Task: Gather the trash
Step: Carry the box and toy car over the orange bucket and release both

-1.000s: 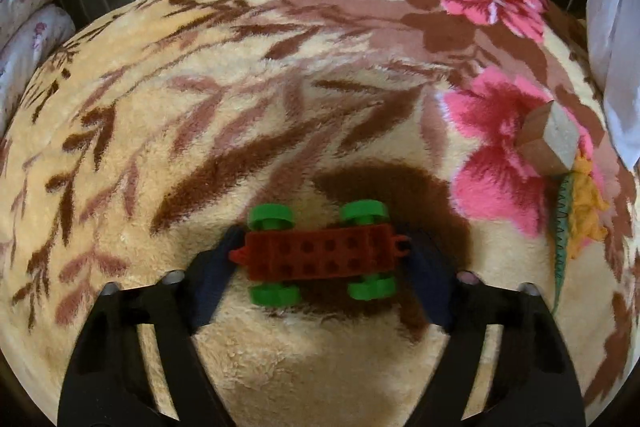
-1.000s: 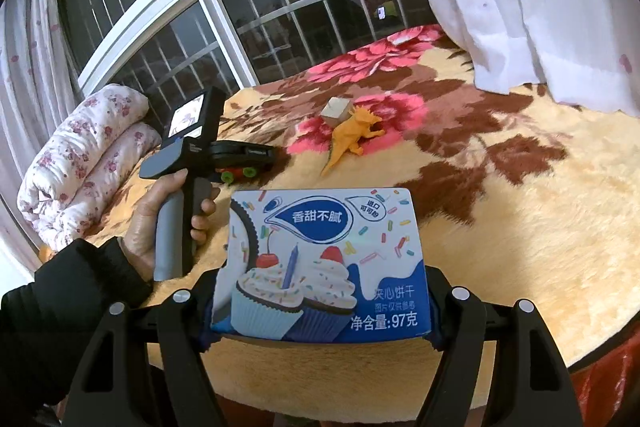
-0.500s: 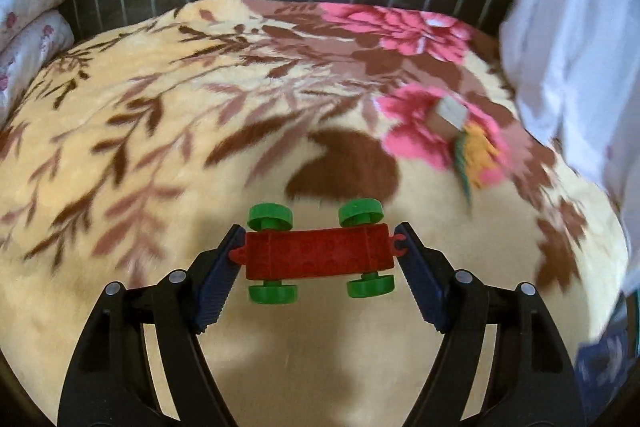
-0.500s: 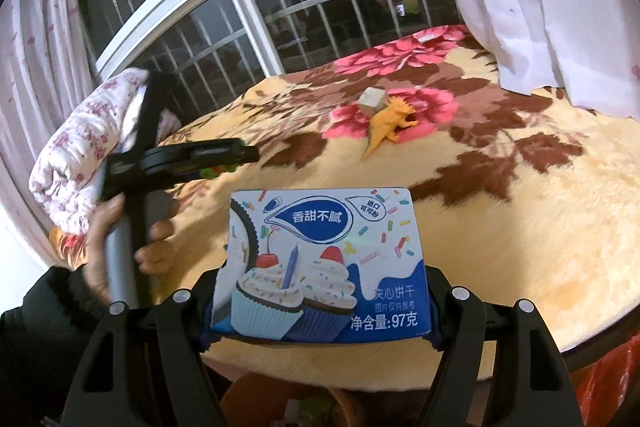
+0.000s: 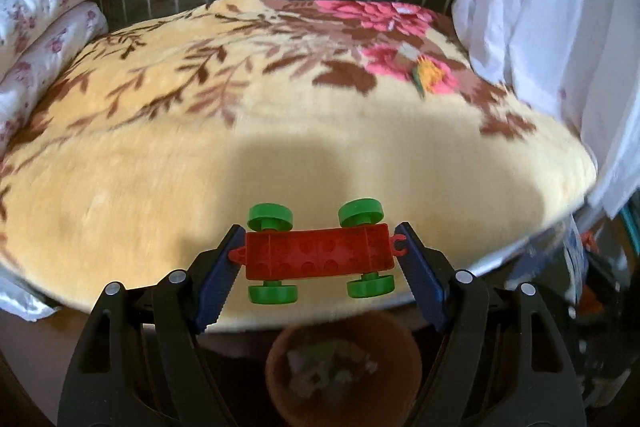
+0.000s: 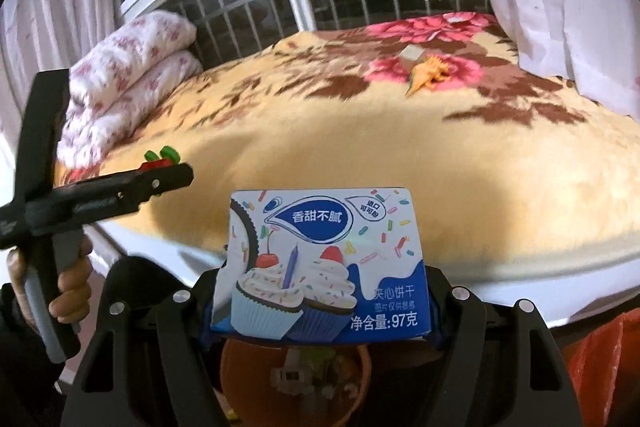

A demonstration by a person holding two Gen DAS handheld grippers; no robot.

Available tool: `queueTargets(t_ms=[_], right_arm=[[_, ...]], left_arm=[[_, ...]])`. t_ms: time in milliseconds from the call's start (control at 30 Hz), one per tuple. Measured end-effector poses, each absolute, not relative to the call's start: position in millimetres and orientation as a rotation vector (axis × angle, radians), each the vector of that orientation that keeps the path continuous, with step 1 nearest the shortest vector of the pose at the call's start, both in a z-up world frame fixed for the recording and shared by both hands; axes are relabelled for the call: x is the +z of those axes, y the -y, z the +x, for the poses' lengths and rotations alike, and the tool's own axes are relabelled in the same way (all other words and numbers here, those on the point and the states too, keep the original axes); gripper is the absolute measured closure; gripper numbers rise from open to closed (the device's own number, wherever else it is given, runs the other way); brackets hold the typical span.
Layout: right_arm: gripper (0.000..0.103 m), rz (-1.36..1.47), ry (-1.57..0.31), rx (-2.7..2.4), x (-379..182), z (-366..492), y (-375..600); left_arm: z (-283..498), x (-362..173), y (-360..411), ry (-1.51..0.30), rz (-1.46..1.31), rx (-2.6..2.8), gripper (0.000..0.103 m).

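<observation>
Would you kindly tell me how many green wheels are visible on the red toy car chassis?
4: on the red plastic toy car chassis, two green wheels on its far side, two on its near side.

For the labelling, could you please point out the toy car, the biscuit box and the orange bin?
toy car [image 5: 318,254], left wrist view, red chassis.
biscuit box [image 6: 324,259], right wrist view, printed front.
orange bin [image 5: 280,399], left wrist view, left wall.
</observation>
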State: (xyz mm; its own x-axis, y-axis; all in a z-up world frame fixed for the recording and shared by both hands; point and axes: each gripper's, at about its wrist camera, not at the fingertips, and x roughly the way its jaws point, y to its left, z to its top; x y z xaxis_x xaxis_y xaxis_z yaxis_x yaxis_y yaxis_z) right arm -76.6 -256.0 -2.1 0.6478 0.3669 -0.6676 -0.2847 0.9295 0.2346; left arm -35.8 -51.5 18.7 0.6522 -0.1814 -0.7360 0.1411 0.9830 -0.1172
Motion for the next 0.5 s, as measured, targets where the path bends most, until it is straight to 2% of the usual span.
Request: queueTargets(t_ms=[200, 500], right_arm=[[0.031, 0.07, -0.846, 0.395, -22.6, -110.4, 240.0], [0.031, 0.043, -0.944, 0.389, -55.3, -129.4, 222.5]], left_arm=[[-86.9, -16.9, 46.6, -0.903, 0.011, -0.197, 0.029], [-108.4, -70.9, 50.4, -1.031, 0.022, -0.231, 0.029]])
